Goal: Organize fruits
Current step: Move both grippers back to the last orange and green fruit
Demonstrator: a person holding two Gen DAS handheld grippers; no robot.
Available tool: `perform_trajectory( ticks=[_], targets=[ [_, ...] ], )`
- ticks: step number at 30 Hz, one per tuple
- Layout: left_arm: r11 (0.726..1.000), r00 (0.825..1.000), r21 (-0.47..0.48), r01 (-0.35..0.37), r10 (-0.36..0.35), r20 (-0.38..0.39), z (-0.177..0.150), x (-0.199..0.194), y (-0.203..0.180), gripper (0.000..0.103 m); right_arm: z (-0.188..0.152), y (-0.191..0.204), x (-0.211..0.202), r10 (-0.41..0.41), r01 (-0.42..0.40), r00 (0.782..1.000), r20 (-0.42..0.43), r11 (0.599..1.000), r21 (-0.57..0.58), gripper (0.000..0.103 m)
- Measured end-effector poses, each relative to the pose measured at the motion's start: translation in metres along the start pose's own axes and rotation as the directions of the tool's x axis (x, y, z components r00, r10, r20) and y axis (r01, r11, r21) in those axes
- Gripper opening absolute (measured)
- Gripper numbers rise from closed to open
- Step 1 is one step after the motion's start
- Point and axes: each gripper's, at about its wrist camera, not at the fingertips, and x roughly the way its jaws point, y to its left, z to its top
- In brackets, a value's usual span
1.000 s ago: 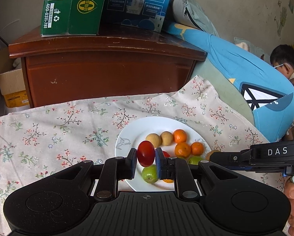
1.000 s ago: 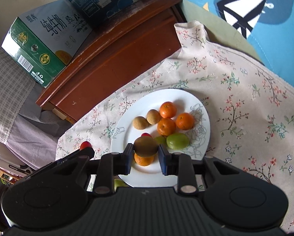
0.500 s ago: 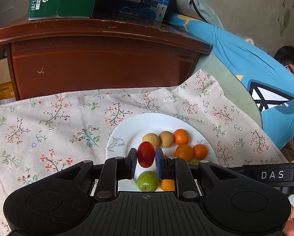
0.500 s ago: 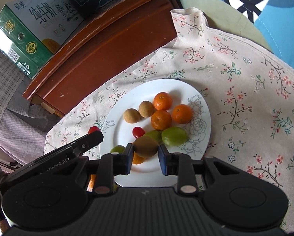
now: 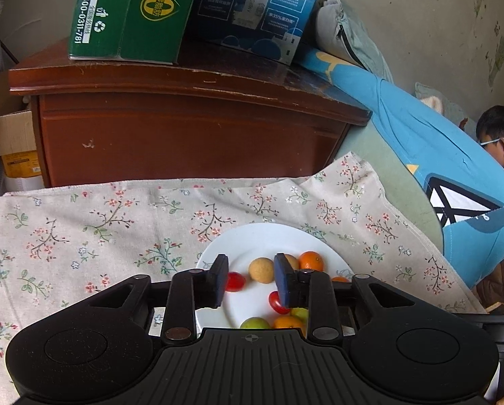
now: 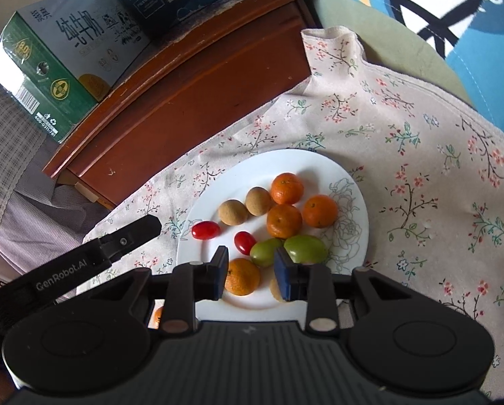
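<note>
1. Since a second ago, both fruits have left the grippers: the cherry tomato (image 6: pixel 205 230) now lies on the white plate (image 6: pixel 351 202), at its left edge.
2. The left gripper (image 5: pixel 251 280) is opening, nothing between its pads, above the plate.
3. The right gripper (image 6: pixel 251 273) is opening too, empty; a brownish fruit (image 6: pixel 276 290) rests on the plate by its right pad.

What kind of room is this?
Probably a bedroom at home: a wooden cabinet with milk cartons on top, a blue quilt, and a floral cloth under the fruit plate.
</note>
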Motion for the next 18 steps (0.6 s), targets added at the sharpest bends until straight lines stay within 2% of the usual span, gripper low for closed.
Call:
perform_trajectory(
  ticks=[4, 9, 14, 18],
  targets=[
    [0.998, 0.999, 0.036, -0.044, 0.043, 0.014, 0.004, -0.017, 0.003, 0.044, -0.002, 0.012, -0.003, 0.032, -0.032, 0.999, 0.000, 0.997, -0.066, 0.037],
    [0.993, 0.996, 0.076, -0.085, 0.083, 0.023, 0.001, -0.043, 0.009, 0.067, -0.007, 0.021, -0.006, 0.064, -0.066, 0.998, -0.020, 0.989, -0.136, 0.039],
    [0.989, 0.993, 0.087, -0.116, 0.117, -0.002, -0.004, -0.064, 0.022, 0.074, -0.014, 0.032, -0.006, 0.078, -0.086, 0.996, -0.042, 0.974, -0.211, 0.039],
    [0.982, 0.986, 0.086, -0.169, 0.168, 0.012, -0.010, -0.080, 0.037, 0.079, -0.022, 0.039, -0.003, 0.090, -0.104, 0.994, -0.065, 0.960, -0.261, 0.039]
  ],
)
